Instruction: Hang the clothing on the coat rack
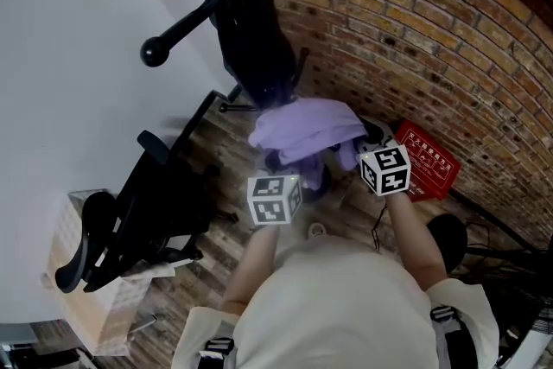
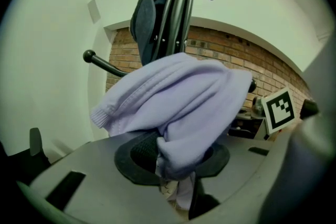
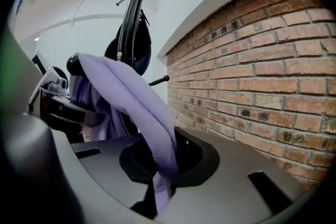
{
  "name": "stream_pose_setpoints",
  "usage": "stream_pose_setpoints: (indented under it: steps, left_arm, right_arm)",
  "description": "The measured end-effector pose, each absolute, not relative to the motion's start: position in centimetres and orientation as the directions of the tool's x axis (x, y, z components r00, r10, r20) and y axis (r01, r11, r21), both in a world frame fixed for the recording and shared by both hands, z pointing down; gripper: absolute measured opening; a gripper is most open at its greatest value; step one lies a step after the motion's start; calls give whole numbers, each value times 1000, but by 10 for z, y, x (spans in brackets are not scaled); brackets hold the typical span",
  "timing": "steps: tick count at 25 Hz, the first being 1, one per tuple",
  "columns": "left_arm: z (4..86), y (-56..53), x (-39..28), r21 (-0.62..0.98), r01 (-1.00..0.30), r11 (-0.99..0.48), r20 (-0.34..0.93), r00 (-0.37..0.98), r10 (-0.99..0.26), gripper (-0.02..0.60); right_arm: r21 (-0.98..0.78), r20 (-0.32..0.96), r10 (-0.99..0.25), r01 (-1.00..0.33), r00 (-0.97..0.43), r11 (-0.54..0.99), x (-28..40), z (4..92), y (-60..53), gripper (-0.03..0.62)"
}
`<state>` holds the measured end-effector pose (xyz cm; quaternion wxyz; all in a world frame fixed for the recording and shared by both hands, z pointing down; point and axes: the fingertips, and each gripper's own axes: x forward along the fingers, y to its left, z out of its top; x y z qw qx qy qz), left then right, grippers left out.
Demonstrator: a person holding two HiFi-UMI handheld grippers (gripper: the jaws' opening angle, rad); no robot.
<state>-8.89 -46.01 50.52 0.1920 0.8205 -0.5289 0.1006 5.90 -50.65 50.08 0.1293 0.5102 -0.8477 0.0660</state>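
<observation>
A lilac garment [image 1: 307, 130] hangs bunched between my two grippers, just in front of the black coat rack [image 1: 251, 22]. A dark garment [image 1: 259, 47] hangs on the rack's pole. My left gripper [image 1: 289, 168] holds the lilac garment's near left side. In the left gripper view the lilac garment [image 2: 178, 107] bulges over the jaws and runs down between them, under the left gripper [image 2: 176, 186]. My right gripper [image 1: 350, 147] grips the right side. In the right gripper view a fold of the lilac garment [image 3: 136, 102] is pinched in the right gripper [image 3: 160, 176], with the coat rack [image 3: 134, 13] behind it.
A brick wall [image 1: 432, 39] runs along the right, with a red sign [image 1: 428, 160] leaning at its foot. A black office chair [image 1: 147, 203] stands at the left by the white wall. A pale box [image 1: 86, 307] sits at the lower left. Rack arms [image 1: 177, 34] stick out towards the left.
</observation>
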Motion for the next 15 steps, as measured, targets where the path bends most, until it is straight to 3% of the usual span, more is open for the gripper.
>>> stream_pose_setpoints:
  steps: [15]
  left_arm:
    - [530,-454,-60,319,-863,-391,343,490,-801,124]
  right_arm:
    - [-49,319,-765,-816,-560,576,7,546,-460,17]
